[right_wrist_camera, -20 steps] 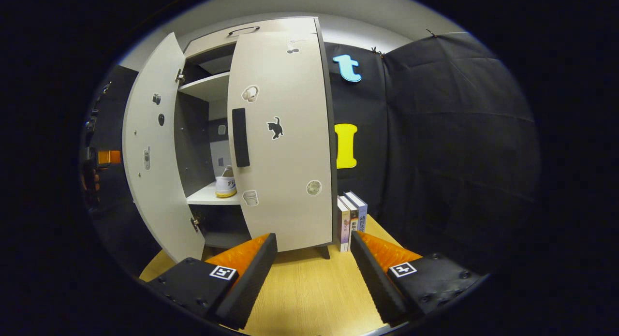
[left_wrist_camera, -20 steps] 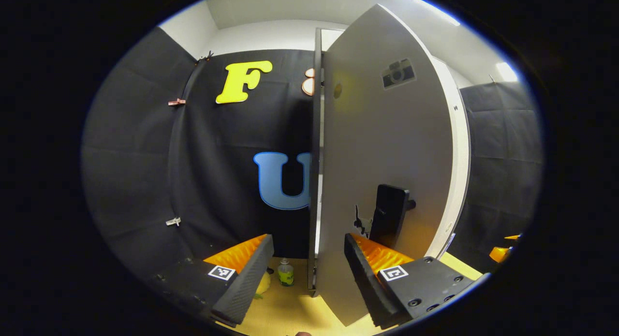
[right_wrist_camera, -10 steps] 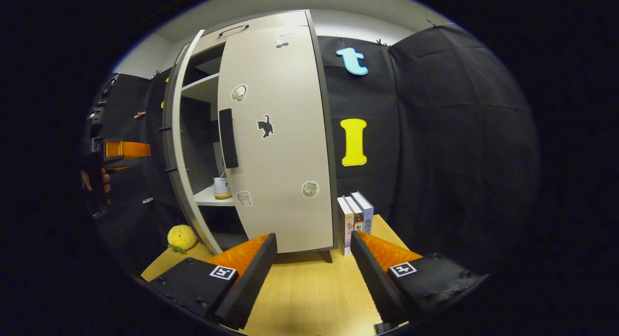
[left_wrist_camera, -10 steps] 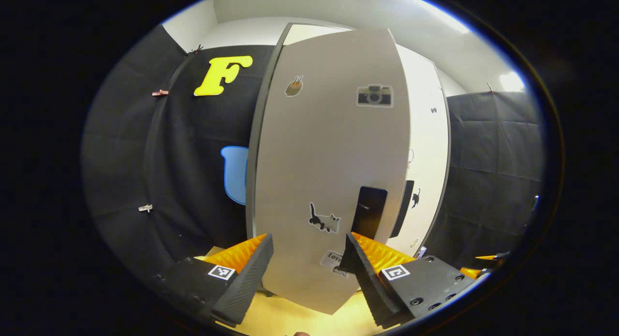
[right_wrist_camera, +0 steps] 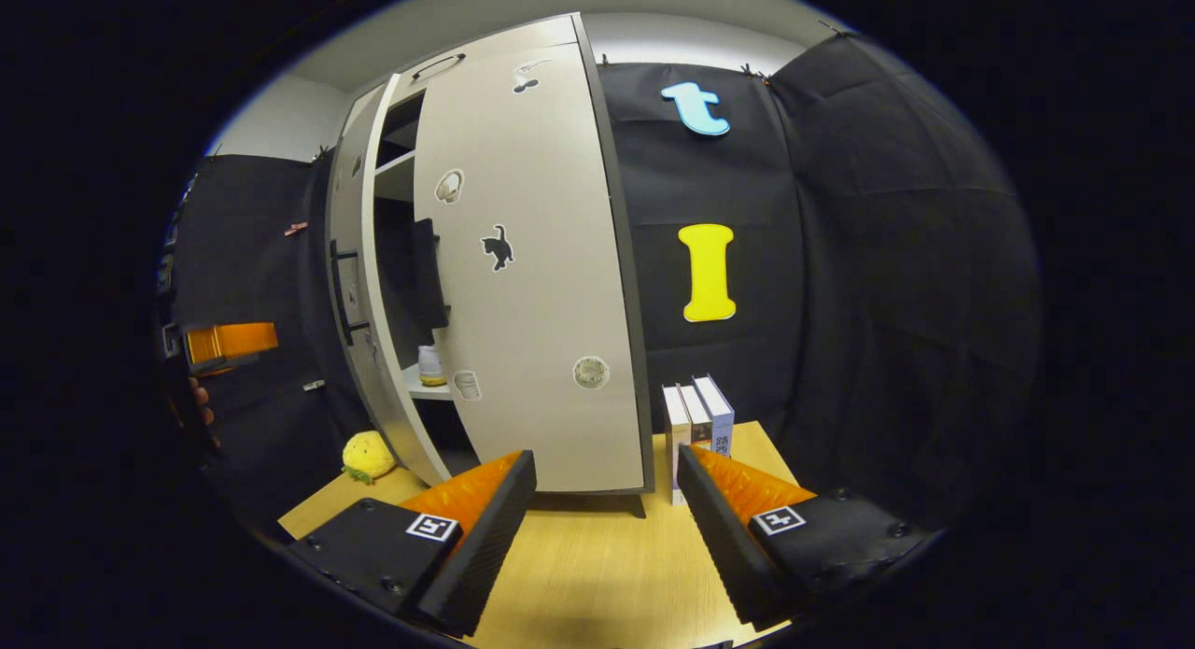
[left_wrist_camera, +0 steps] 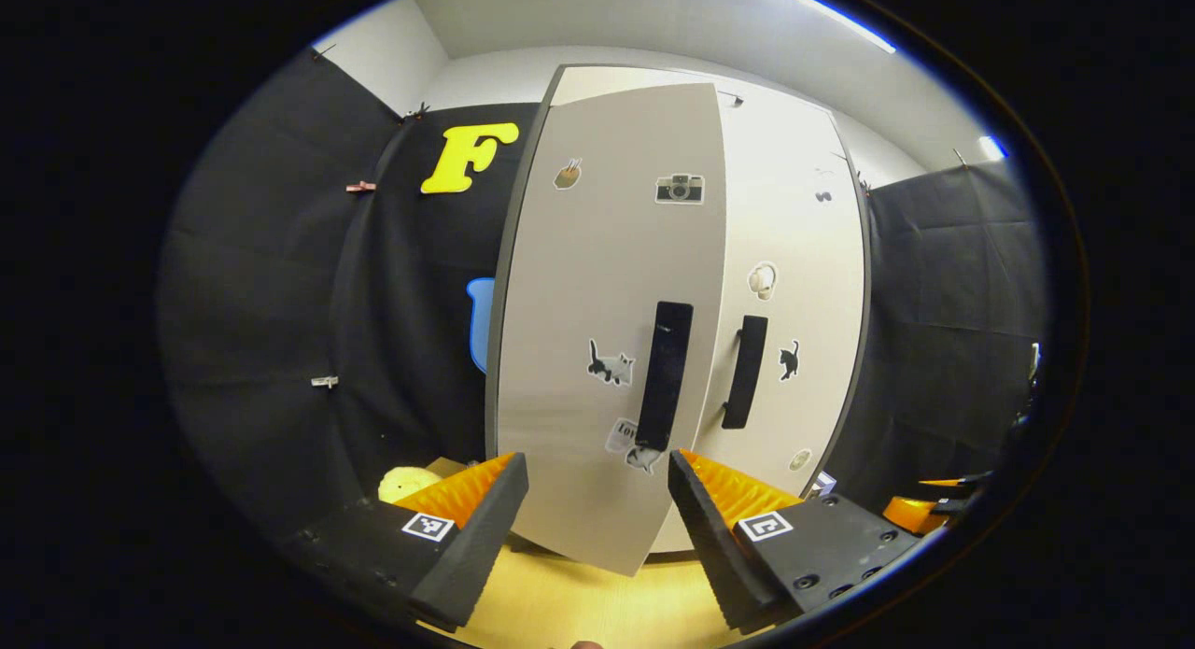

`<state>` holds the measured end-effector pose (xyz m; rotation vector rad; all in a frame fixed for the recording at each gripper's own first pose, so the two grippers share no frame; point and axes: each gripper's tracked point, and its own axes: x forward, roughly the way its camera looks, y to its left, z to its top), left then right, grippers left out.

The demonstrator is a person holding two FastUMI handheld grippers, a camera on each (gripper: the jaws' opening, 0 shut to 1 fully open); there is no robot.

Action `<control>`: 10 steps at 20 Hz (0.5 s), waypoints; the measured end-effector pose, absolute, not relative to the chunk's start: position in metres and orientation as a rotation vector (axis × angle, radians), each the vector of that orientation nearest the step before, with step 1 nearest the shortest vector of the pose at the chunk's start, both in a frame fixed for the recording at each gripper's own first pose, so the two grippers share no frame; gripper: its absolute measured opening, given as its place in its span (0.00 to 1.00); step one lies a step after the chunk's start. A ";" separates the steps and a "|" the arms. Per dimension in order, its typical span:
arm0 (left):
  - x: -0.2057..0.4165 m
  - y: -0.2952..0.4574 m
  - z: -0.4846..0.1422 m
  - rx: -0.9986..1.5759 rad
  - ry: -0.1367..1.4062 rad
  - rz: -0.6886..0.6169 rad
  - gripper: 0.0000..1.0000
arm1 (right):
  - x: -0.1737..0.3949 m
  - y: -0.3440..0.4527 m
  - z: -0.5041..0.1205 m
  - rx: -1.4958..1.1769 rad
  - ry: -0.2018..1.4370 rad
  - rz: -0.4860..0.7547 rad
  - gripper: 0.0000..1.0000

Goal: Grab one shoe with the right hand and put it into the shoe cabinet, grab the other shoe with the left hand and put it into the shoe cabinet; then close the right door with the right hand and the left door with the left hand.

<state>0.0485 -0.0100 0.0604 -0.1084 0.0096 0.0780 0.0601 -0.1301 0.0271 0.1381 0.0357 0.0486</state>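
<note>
I judge the job nearly finished: a shoe (right_wrist_camera: 430,364) sits on the cabinet shelf (right_wrist_camera: 425,393), glimpsed through the gap ahead and left of my right tongs (right_wrist_camera: 605,523), and the right door (right_wrist_camera: 537,275) looks shut against the cabinet. The left door (left_wrist_camera: 597,331), pale grey with stickers and a dark vertical handle (left_wrist_camera: 663,373), stands straight ahead of my left tongs (left_wrist_camera: 597,528), a little ajar, so it wants a last push. Both tongs are spread apart, holding nothing, above the counter (right_wrist_camera: 597,584).
</note>
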 end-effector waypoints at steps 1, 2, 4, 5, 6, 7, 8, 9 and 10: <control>0.042 -0.010 0.057 -0.106 0.010 0.085 0.96 | 0.058 -0.127 0.030 0.136 0.028 0.055 0.98; 0.036 -0.007 0.055 -0.098 0.012 0.092 0.94 | 0.055 -0.124 0.033 0.136 0.020 0.059 0.98; 0.022 -0.003 0.050 -0.083 0.010 0.102 0.95 | 0.047 -0.114 0.038 0.137 0.008 0.063 0.98; 0.017 0.000 0.048 -0.084 0.005 0.104 0.95 | 0.042 -0.109 0.040 0.137 0.005 0.061 0.98; 0.011 0.003 0.046 -0.093 0.002 0.103 0.95 | 0.036 -0.104 0.040 0.135 0.007 0.054 0.98; 0.004 0.005 0.042 -0.103 -0.001 0.101 0.95 | 0.030 -0.098 0.040 0.133 0.010 0.050 0.98; -0.003 0.007 0.040 -0.103 -0.005 0.098 0.95 | 0.024 -0.093 0.041 0.131 0.007 0.045 0.98; -0.009 0.012 0.038 -0.091 -0.008 0.101 0.95 | 0.019 -0.087 0.043 0.126 0.000 0.040 0.98; -0.016 0.015 0.035 -0.079 -0.004 0.100 0.95 | 0.014 -0.081 0.044 0.118 -0.004 0.033 0.98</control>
